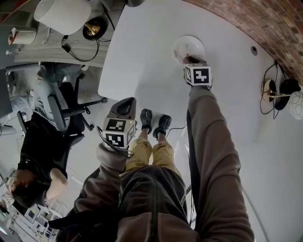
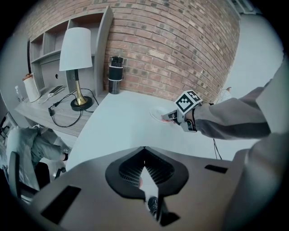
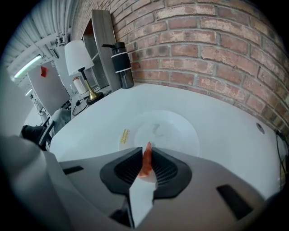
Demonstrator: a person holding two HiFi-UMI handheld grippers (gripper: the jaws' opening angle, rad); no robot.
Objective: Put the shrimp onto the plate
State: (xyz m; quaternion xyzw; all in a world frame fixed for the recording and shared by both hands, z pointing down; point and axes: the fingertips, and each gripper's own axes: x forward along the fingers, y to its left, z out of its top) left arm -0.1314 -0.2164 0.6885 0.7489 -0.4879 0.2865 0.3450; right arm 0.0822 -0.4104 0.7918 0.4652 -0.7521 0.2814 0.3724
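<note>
Shrimp (image 3: 146,163) sits clamped in right claw (image 3: 145,150) above plate (image 3: 183,135).

in the head view the right gripper (image 1: 191,60) covers the near side of the plate (image 1: 183,45), and its cube hides the jaws. in the right gripper view the shrimp (image 3: 146,161) shows only as a thin red strip; its lower end is tucked down between the pads. the yellow sticker (image 3: 124,135) by the plate has print too small to read. the lamp (image 1: 61,14) is cut off at the head view's top edge.
</note>
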